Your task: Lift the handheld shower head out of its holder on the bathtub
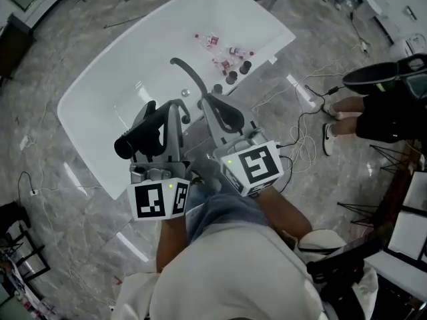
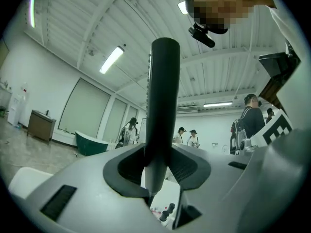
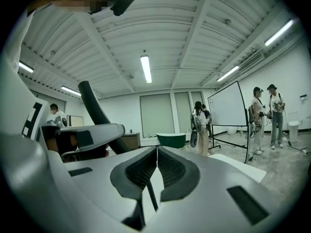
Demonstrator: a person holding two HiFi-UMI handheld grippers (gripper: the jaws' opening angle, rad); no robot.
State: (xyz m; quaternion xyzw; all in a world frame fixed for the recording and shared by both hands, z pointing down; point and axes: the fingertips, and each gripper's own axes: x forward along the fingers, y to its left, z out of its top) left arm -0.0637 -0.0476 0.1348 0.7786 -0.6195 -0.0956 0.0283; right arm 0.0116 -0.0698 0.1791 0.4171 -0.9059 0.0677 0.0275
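The bathtub (image 1: 120, 65), spreading from 9 to 1 o'clock in the head view, is smooth, glossy white, and the floor (image 1: 60, 199) around it is polished grey marble-look stone that mirrors the ceiling lights. The shower head (image 2: 163, 96) is a smooth satin-black tube with a faint sheen, clamped in the left claw (image 2: 158, 164), which like the right claw (image 3: 154, 166) is matt pale-grey plastic with dark, finely ribbed, rubbery pads. At 6 o'clock the person's top (image 1: 227, 272) is soft cream cloth, and the marker cubes (image 1: 257, 165) carry flat matt black-and-white print.
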